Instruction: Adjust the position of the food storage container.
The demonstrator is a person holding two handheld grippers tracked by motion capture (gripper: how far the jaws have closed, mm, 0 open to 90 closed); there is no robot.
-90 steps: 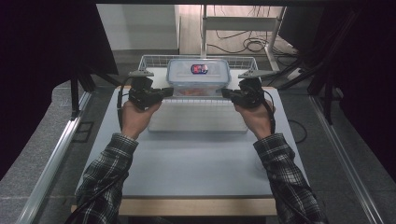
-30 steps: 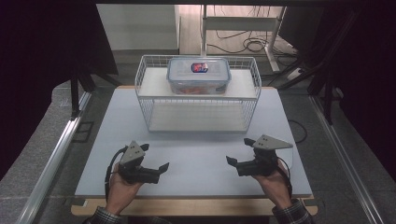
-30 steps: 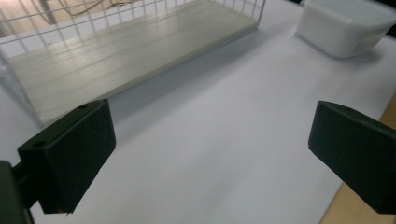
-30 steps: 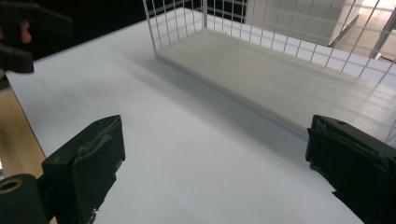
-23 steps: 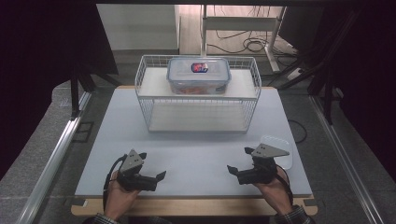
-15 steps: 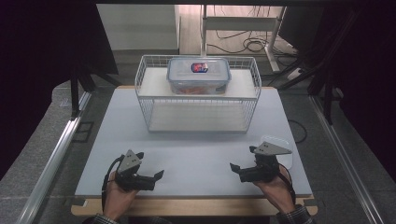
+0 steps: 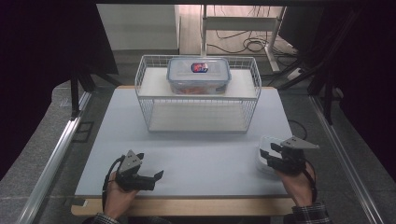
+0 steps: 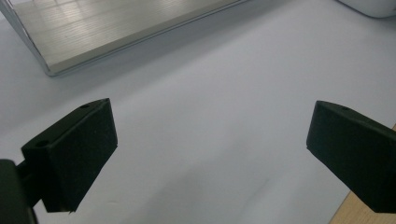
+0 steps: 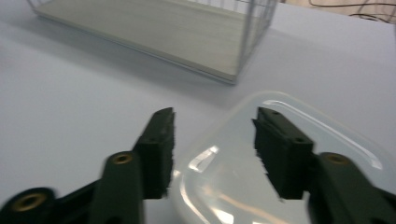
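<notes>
Jaws of right gripper (image 9: 212, 154) just closing, half-narrowed; clear plastic container (image 9: 289, 186) corner between them, unpinched.

Black two-jaw left gripper (image 7: 156, 176) and right gripper (image 7: 265, 154), each topped by a grey three-cornered plate; brass-coloured screws; trailing black cables; plaid flannel cuffs (image 7: 310, 214).

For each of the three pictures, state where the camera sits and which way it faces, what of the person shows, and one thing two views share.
High view: above the person's side, facing forward and down on the table; both hands, left gripper, right gripper.
Left gripper view: between its wide-apart jaws, over bare table toward the wire rack base.
Right gripper view: along its jaws, which have just been closing, astride a clear plastic container rim.
Shared: the rack, in all three.
</notes>
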